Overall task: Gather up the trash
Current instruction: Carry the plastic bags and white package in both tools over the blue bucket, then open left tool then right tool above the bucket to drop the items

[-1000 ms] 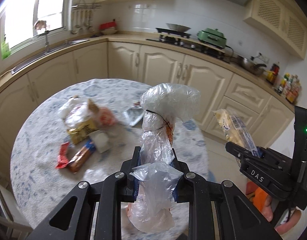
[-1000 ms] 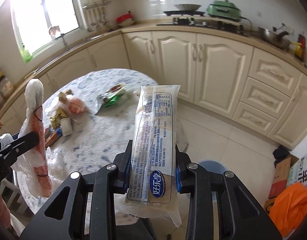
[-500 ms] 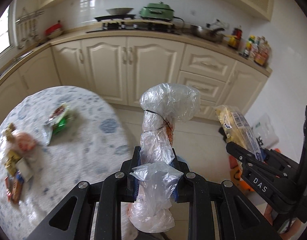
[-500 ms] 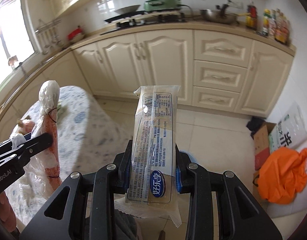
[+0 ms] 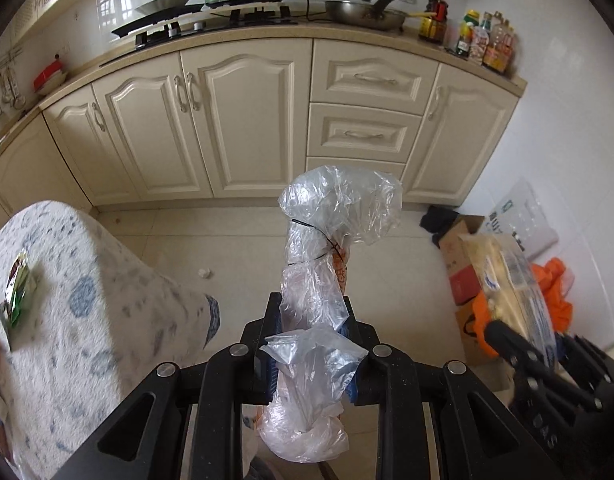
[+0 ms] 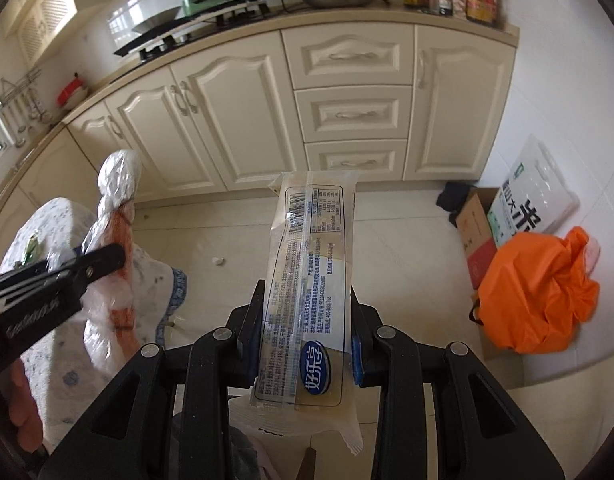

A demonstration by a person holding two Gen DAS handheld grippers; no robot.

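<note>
Clamping a crumpled clear plastic bag between its pads, the left gripper holds it upright — the bag is cinched by a thin black tie and shows a streak of orange inside. Its top balloons above the fingers, and its lower end hangs down below them.

The right gripper is closed on a long, flat clear food wrapper printed with dark text and a round blue logo near its lower end; the wrapper stands upright between the pads. In the left wrist view this same wrapper appears at the right edge, held in the other tool.

Both grippers are over the pale tiled floor, in front of cream cabinets. A round surface with a blue-patterned white cloth lies at the left, with a green packet resting on it. Against the right wall sit an orange bag, a cardboard box and a white printed sack — all close together. A small white scrap lies on the floor near the cloth's edge.
</note>
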